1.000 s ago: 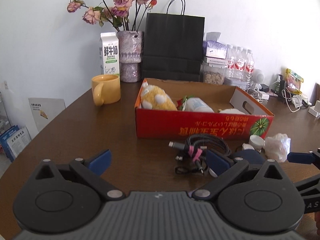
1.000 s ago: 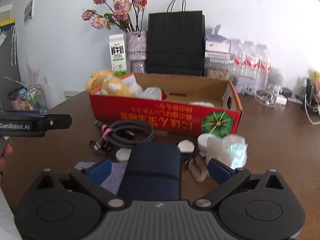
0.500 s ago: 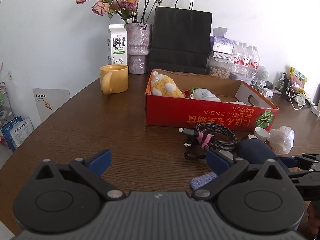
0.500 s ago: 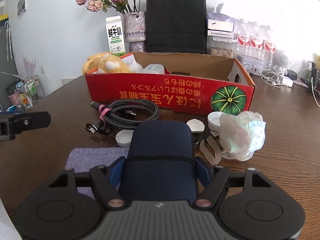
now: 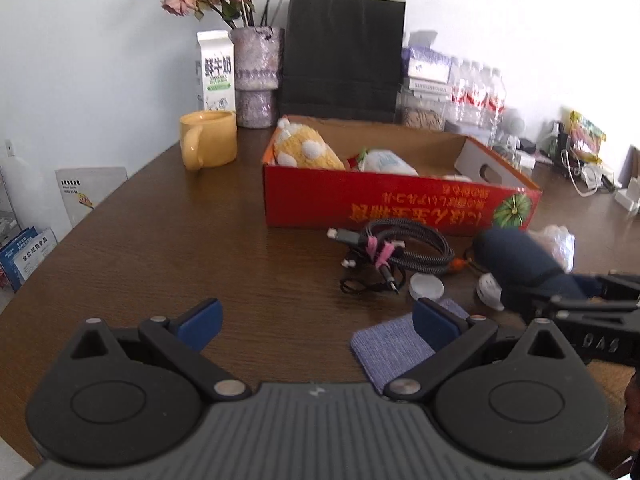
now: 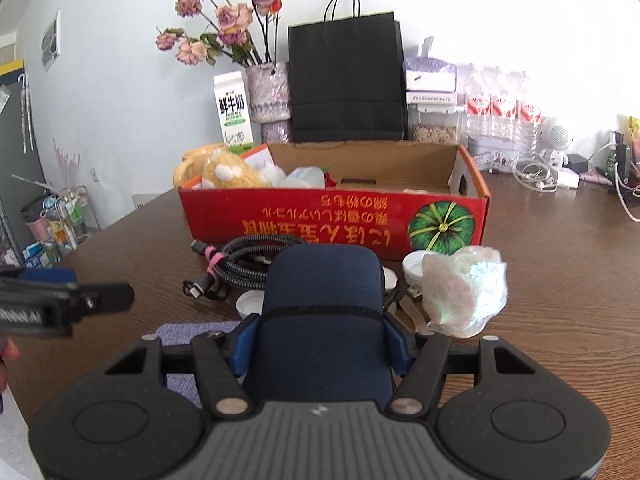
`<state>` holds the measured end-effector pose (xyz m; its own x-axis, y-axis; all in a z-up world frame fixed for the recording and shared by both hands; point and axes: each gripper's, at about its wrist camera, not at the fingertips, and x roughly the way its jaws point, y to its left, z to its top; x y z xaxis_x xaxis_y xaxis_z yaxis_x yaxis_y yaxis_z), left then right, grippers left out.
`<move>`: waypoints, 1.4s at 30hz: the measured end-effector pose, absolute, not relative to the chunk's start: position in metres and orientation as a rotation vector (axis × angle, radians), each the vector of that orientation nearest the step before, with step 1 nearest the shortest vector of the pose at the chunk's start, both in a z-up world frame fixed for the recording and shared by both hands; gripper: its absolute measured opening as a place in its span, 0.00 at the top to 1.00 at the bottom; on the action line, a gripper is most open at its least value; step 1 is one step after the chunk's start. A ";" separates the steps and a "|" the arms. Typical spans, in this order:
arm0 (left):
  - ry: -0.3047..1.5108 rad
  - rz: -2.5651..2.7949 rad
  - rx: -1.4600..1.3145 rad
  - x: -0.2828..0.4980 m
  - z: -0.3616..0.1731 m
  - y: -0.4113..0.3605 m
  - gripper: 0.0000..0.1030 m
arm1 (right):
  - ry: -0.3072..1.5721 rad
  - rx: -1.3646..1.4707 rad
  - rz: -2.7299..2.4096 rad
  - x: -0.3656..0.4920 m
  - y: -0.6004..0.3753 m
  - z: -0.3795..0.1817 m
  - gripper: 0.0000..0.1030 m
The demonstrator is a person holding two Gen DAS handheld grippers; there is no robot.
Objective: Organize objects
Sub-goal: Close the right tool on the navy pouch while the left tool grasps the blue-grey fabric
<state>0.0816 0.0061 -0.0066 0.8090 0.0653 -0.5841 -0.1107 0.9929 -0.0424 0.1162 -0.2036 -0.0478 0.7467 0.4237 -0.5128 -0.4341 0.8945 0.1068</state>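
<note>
A dark blue soft case [image 6: 324, 304] lies in front of the red cardboard box [image 6: 304, 216]. My right gripper [image 6: 320, 344] is closing on it, and both blue pads press on the case's sides. The left wrist view shows the same case [image 5: 520, 264] at the right, its front end tilted up. My left gripper [image 5: 316, 320] is open over bare table with nothing between its fingers. Beside the case lie a coiled braided cable [image 5: 404, 246], a purple cloth [image 5: 392, 346], white caps [image 5: 427, 286] and a crumpled shiny plastic bag [image 6: 464, 292].
The box holds a yellow plush toy [image 5: 308, 152] and a white packet [image 5: 386, 160]. Behind it stand a yellow mug [image 5: 208, 144], a milk carton [image 5: 214, 72], a vase of dried roses [image 5: 256, 80], a black paper bag [image 5: 344, 56] and water bottles [image 6: 504, 116]. Chargers and cords crowd the far right.
The right jaws have come in from wide apart onto the sides of the blue case. The left gripper stays open and has turned slightly left.
</note>
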 end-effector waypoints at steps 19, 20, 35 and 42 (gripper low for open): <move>0.794 -0.003 -0.039 0.086 -0.038 -0.065 0.00 | 0.479 0.028 0.477 0.100 -0.248 -0.042 0.40; 0.802 0.000 -0.032 0.086 -0.041 -0.068 0.00 | 0.479 0.031 0.480 0.100 -0.249 -0.043 0.40; 0.698 0.006 0.004 0.065 -0.047 -0.074 0.18 | 0.478 0.066 0.502 0.089 -0.256 -0.046 0.40; 0.666 -0.016 0.005 0.055 -0.043 -0.074 0.62 | 0.476 0.065 0.501 0.085 -0.254 -0.045 0.40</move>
